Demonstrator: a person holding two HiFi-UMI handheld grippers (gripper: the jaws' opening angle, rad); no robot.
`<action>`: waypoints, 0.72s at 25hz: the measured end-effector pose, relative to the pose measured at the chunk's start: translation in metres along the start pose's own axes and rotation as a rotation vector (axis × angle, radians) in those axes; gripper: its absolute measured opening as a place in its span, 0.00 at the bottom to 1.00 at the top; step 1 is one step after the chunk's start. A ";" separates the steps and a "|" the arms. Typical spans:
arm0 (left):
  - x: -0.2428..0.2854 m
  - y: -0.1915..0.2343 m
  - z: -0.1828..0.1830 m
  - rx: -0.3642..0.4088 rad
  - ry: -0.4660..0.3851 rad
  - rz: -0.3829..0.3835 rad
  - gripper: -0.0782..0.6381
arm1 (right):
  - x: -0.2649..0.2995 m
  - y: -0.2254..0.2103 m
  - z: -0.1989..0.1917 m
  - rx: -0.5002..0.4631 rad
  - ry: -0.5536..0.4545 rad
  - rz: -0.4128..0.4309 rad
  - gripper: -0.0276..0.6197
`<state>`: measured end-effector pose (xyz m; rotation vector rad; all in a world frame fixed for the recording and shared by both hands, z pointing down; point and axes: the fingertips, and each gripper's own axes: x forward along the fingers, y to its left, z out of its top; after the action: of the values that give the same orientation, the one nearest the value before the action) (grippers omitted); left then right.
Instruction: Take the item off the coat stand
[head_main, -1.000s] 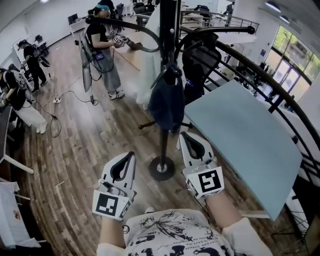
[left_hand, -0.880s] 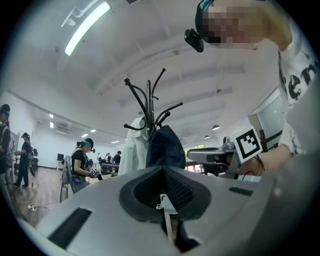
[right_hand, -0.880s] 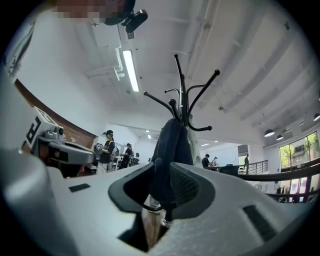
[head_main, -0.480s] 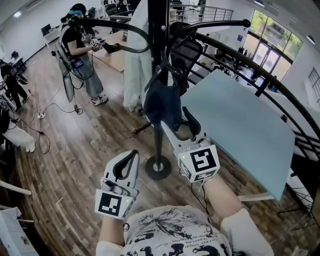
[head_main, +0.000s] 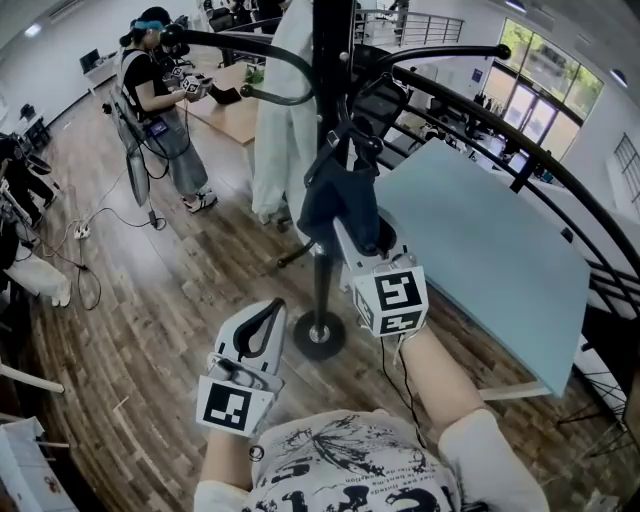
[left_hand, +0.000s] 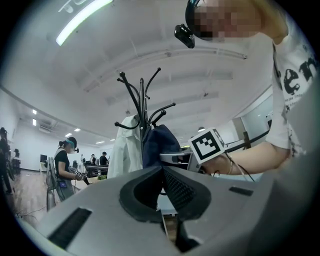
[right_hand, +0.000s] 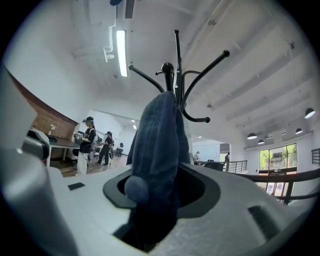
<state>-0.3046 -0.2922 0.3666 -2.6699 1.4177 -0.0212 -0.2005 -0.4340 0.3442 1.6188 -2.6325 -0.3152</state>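
Garment (head_main: 340, 197) hangs on the coat stand (head_main: 322, 290), between the right tongs (head_main: 358, 236); left tongs (head_main: 266, 310) lower left of it.

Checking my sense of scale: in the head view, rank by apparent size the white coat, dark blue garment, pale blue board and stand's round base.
1. pale blue board
2. white coat
3. dark blue garment
4. round base
The floor-level base is farther off, so its rank is unsure.

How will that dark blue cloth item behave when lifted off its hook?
Likely floppy: the dark blue cloth item hangs in soft folds between the right gripper's jaws, which have just been closing. Probably light: thin fabric. May snag on the coat stand's curved arms.
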 end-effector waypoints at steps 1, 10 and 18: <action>-0.001 0.002 -0.001 -0.004 0.003 0.006 0.12 | 0.000 0.001 0.000 -0.006 0.000 -0.004 0.28; -0.003 -0.001 -0.002 0.005 0.012 0.029 0.12 | -0.003 0.001 0.004 0.003 0.002 0.042 0.08; 0.001 -0.019 0.007 0.019 -0.013 0.052 0.12 | -0.036 -0.004 0.038 -0.073 -0.090 0.033 0.06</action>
<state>-0.2883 -0.2819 0.3614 -2.6118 1.4748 -0.0124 -0.1861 -0.3980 0.3089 1.5734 -2.6746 -0.4878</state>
